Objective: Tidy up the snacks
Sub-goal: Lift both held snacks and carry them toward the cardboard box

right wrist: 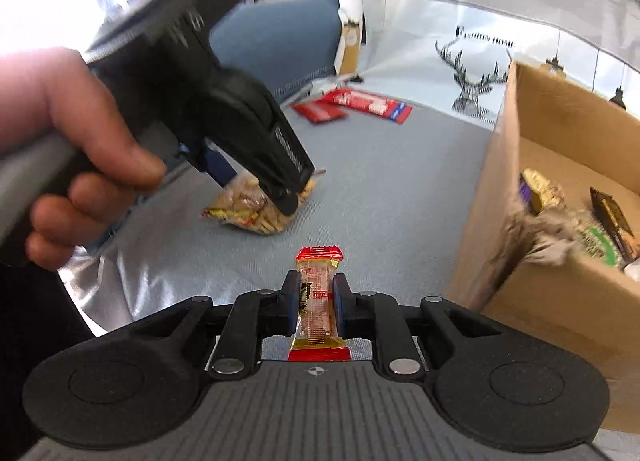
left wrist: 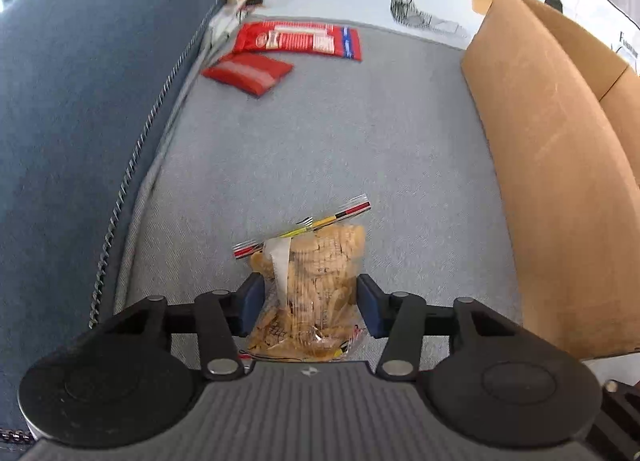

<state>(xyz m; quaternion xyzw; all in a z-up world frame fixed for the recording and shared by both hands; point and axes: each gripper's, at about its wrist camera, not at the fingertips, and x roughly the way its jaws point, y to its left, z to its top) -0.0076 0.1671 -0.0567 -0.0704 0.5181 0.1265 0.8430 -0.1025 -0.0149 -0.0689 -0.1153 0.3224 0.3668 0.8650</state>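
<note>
Right hand-held gripper [right wrist: 316, 297] clamped on a snack bar [right wrist: 318, 301]; cardboard box [right wrist: 560, 301] just to its right.
Left hand-held gripper [left wrist: 310, 301] is closed around a cracker bag [left wrist: 316, 285], its long axis forward, farther from the box.

Left gripper [left wrist: 310, 303] held by the left hand [right wrist: 68, 149], tilted downward, jaws closed partly around a cracker bag [left wrist: 310, 281], right gripper [right wrist: 316, 301] kept level, jaws clamped on a small wrapped snack [right wrist: 318, 301]
</note>
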